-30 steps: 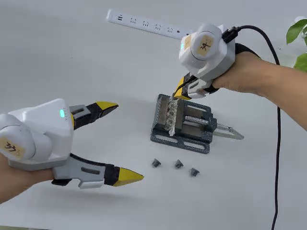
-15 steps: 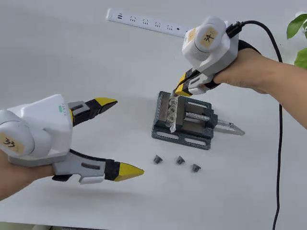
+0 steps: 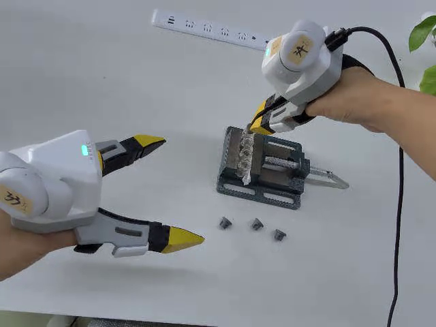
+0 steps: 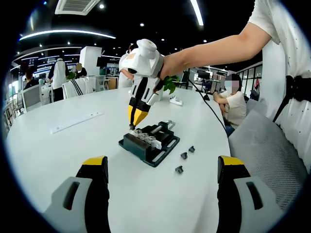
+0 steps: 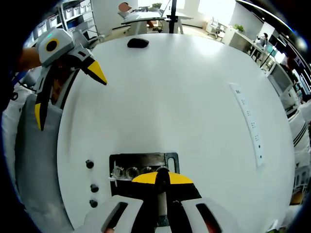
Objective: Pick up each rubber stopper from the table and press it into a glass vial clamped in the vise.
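On the white table (image 3: 136, 82), vise (image 3: 272, 178) clamping a row of vials (image 3: 244, 158); right gripper (image 3: 253, 128) over the row's far end, tips pressed together; three stoppers (image 3: 256, 224) loose near the vise; left gripper (image 3: 180, 191) spread wide, well apart.

Dark ceiling (image 4: 160, 22) with strip lights (image 4: 197, 11) over office.

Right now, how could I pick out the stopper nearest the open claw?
Find the dark vise on the white table. Three small grey stoppers lie in a row on its near side. Yours is the left-end stopper, closest to the left claw.
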The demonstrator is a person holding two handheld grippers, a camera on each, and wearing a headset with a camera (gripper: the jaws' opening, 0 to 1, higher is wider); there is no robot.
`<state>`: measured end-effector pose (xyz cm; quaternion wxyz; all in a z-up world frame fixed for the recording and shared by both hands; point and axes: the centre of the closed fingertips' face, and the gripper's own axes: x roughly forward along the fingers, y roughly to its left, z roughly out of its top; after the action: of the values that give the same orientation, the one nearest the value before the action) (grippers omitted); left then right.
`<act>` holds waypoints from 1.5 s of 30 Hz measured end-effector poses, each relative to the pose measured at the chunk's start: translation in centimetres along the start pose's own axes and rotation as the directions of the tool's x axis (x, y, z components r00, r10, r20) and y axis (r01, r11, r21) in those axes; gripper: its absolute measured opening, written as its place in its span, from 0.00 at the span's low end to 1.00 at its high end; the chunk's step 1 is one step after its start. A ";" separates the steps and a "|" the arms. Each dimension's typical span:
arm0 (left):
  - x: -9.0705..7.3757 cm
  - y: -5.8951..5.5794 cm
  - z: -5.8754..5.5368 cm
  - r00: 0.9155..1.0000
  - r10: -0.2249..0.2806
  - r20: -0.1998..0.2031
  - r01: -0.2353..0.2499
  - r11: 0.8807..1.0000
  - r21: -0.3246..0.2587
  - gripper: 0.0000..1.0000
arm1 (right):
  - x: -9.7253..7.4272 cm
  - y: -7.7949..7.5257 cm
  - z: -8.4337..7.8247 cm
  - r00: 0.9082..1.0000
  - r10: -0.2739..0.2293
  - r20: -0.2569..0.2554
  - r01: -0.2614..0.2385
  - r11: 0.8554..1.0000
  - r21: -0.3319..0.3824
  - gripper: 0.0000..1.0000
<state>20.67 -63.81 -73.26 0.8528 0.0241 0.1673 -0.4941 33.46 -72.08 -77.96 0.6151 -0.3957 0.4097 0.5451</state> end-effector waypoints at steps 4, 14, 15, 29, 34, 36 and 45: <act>-0.1 0.0 0.0 1.000 0.001 -0.001 -0.001 1.000 0.001 0.93 | -0.2 0.0 0.0 1.000 -0.004 0.004 0.004 1.000 -0.004 0.04; -0.1 -0.3 0.3 1.000 -0.003 -0.003 0.003 1.000 0.009 0.93 | -1.0 0.1 -0.3 0.999 -0.027 0.027 0.027 1.000 0.010 0.08; -0.1 -0.3 0.4 1.000 -0.003 -0.003 0.003 1.000 0.010 0.93 | -1.2 0.2 -0.3 0.999 -0.031 0.028 0.030 0.999 0.012 0.08; -0.3 -0.5 0.9 1.000 -0.003 -0.017 0.004 0.999 0.031 0.93 | -3.1 0.2 -0.4 0.995 -0.073 0.075 0.071 0.997 0.033 0.13; -0.3 -0.6 1.1 1.000 -0.005 -0.024 0.006 0.999 0.041 0.93 | -3.6 0.3 -0.6 0.991 -0.092 0.096 0.088 0.995 0.045 0.16; -0.4 -0.7 1.3 1.000 -0.004 -0.023 0.005 0.999 0.044 0.93 | -4.0 0.4 -0.7 0.989 -0.100 0.105 0.095 0.994 0.050 0.17; -0.5 -1.1 1.8 0.999 -0.004 -0.035 0.006 0.998 0.058 0.94 | -5.8 1.0 -1.3 0.978 -0.136 0.157 0.124 0.988 0.088 0.23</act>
<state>20.00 -64.29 -71.23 0.8474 0.0571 0.1675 -0.5006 31.96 -75.21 -73.03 0.6957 -0.3518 0.3522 0.5179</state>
